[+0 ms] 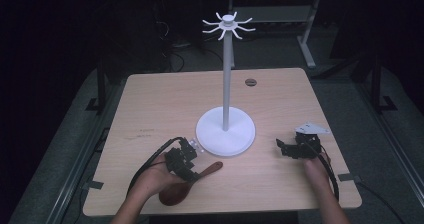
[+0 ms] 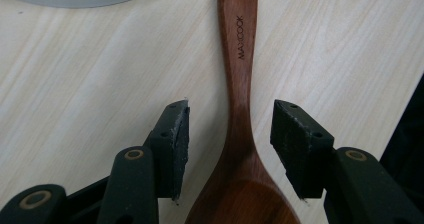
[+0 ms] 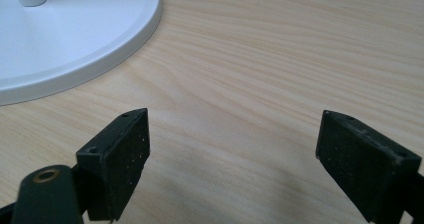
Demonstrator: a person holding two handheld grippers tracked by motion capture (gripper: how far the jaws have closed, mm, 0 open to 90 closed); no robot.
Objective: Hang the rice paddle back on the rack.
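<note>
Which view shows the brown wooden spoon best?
The left gripper view: the brown wooden spoon lies between the open left claw, handle hole and lettering legible. The high view shows it small, partly under the hand.

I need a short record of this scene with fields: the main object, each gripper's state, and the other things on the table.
main object: wooden spoon, lying flat on the table, hole at the handle's end
left gripper: jaws open on either side of the spoon's neck, pads not touching it
right gripper: open, nothing between the jaws, over bare table
other things: white stand with round base, tall pole and hooks on top, in the table's middle
spoon to stand: near the base, apart from it
</note>
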